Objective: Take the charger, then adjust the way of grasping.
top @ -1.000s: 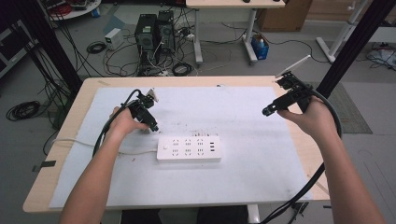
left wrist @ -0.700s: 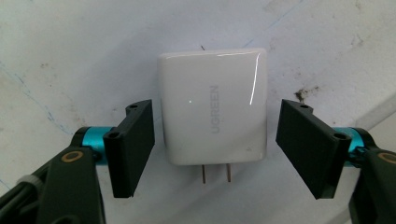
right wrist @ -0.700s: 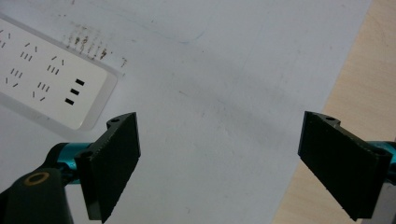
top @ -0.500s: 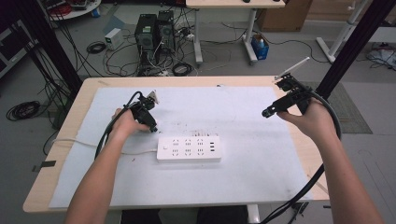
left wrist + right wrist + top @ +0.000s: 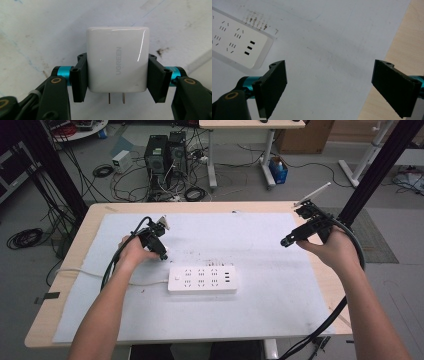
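**UGREEN charger clamped in our left gripper**

UGREEN charger (image 5: 117, 59), a white wall adapter, is sitting squarely between the two black jaws of our left gripper (image 5: 117, 75), which are pressing on its two side faces. Its two metal prongs are pointing toward six o'clock in the left gripper view, back at the camera, and the stained white mat (image 5: 37, 30) is lying behind it.

From the high view, we are holding the left gripper (image 5: 161, 251) just above the mat (image 5: 260, 305), close to the ten o'clock corner of the white power strip (image 5: 202, 279). The strip is lying flat near the middle of the wooden table (image 5: 65, 285), with its thin white cord running off toward nine o'clock.

We are holding our right gripper (image 5: 286, 241) raised at the table's three o'clock side, well apart from the strip. In the right gripper view its jaws are standing wide apart, gripping nothing, over the mat's edge, with the power strip (image 5: 234, 42) at ten o'clock.
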`<state>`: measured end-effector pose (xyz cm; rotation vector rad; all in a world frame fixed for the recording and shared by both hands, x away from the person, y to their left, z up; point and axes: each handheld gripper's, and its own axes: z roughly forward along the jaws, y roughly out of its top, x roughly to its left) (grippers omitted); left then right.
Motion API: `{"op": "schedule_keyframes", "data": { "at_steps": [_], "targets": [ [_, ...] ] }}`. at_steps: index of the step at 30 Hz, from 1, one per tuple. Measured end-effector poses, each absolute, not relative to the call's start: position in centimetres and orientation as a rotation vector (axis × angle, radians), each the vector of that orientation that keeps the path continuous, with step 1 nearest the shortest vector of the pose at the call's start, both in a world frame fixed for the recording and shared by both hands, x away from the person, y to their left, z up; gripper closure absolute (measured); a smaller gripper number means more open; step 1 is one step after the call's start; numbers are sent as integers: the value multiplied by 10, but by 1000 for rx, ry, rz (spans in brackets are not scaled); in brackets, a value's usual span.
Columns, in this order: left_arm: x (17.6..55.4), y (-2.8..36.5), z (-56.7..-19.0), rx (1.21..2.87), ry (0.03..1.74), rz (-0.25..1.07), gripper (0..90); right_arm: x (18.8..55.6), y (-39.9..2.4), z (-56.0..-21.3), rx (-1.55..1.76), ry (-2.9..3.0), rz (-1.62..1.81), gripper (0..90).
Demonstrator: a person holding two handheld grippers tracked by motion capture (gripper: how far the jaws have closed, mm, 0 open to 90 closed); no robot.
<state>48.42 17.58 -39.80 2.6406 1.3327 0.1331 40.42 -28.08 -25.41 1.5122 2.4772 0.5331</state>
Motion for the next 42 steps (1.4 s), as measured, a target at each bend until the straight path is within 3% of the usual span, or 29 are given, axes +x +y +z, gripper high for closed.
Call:
{"op": "schedule_keyframes", "data": {
  "at_steps": [15,33,42],
  "targets": [
    [441,182,-277,2549,1156,306,424,402,-291,-253,1582,2466,538,124],
    [424,182,-255,2548,1110,349,424,399,-292,-249,1593,2466,560,124],
    [417,170,-264,2508,837,288,424,404,-288,-248,1757,2461,691,124]
  ]
}}
